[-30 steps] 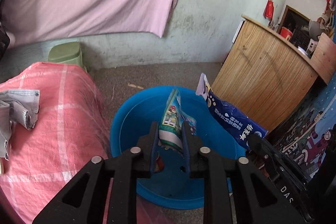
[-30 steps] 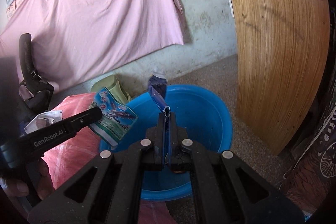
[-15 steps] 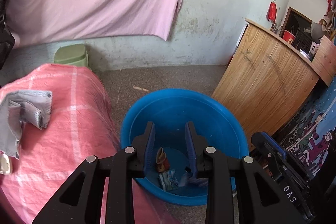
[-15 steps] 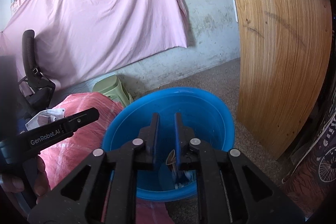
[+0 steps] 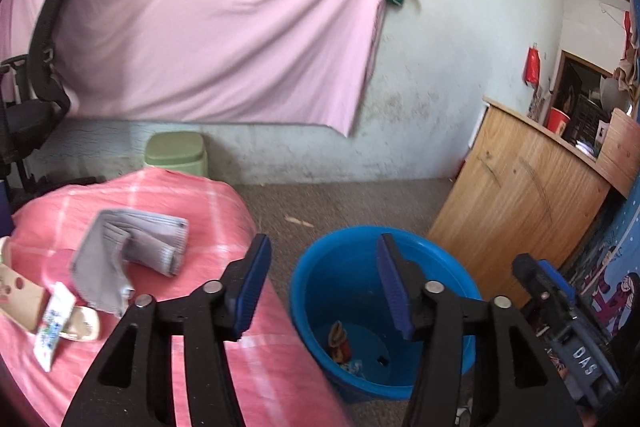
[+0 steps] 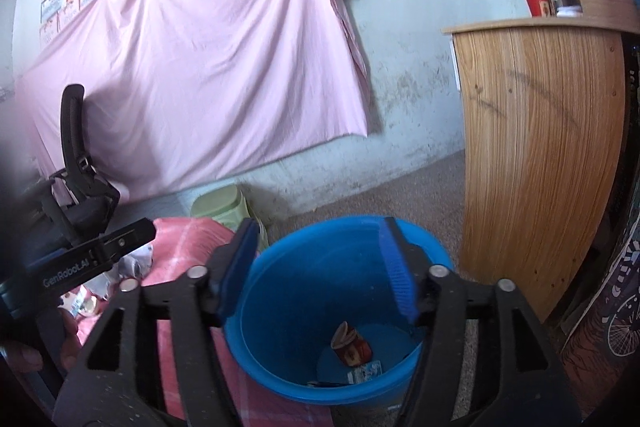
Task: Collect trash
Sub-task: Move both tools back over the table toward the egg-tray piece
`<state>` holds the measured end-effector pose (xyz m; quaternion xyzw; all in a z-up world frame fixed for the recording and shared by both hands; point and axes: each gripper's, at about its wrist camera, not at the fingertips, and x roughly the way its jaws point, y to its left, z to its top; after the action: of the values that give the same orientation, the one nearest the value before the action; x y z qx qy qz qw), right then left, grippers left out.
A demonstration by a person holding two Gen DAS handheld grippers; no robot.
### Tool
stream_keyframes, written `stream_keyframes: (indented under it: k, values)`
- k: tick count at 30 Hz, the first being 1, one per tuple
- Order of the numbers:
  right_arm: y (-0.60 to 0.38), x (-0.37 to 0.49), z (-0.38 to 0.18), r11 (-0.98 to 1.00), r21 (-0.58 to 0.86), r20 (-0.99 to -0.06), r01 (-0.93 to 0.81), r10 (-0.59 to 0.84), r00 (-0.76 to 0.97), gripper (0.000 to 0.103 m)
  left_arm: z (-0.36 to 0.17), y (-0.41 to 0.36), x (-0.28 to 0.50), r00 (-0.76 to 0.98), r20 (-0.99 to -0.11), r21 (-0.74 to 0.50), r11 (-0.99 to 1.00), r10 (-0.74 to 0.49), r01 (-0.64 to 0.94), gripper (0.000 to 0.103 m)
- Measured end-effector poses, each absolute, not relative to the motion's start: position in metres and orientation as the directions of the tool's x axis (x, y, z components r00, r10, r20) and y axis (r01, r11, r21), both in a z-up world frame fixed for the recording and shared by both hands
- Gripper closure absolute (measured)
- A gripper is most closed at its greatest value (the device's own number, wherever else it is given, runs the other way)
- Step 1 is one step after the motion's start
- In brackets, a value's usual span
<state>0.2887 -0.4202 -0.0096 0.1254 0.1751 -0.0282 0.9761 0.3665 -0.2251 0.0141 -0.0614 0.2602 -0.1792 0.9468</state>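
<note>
A blue plastic basin (image 5: 340, 267) (image 6: 304, 267) stands on the floor beside a table with a pink checked cloth (image 5: 120, 227) (image 6: 184, 239). Inside lie a small red wrapper (image 5: 339, 341) (image 6: 352, 345) and snack packets (image 6: 366, 373). My left gripper (image 5: 320, 287) is open and empty above the basin's left rim. My right gripper (image 6: 320, 267) is open and empty above the basin. On the cloth lie a white and blue packet (image 5: 52, 327), a beige paper piece (image 5: 16, 291) and a folded grey cloth (image 5: 128, 247). The left gripper's body (image 6: 80, 263) shows in the right wrist view.
A wooden counter (image 5: 528, 203) (image 6: 540, 147) stands right of the basin. A green stool (image 5: 176, 151) (image 6: 224, 203) sits by the wall under a pink sheet (image 5: 200, 19). A black office chair (image 5: 36, 67) is at the far left.
Both grippers opened and let their snack packets fall into the basin. Both then opened wider and rose; the left view turned left toward the table.
</note>
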Motion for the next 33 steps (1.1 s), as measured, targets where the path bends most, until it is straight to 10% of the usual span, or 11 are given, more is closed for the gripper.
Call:
stream_keyframes:
  k: [11,33]
  values:
    - [-0.402,0.266,0.016,0.972,0.23,-0.188,0.046,-0.002,0.982,0.0,0.034,-0.177,0.328,0.9,-0.338,-0.195,0.956,-0.276,0.22,0.007]
    - [-0.271,0.254,0.04,0.965,0.094,-0.036,-0.247,0.251,0.967,0.0,0.047,-0.054,0.247,0.983,-0.185,-0.131,0.991,0.0,-0.024,0.006]
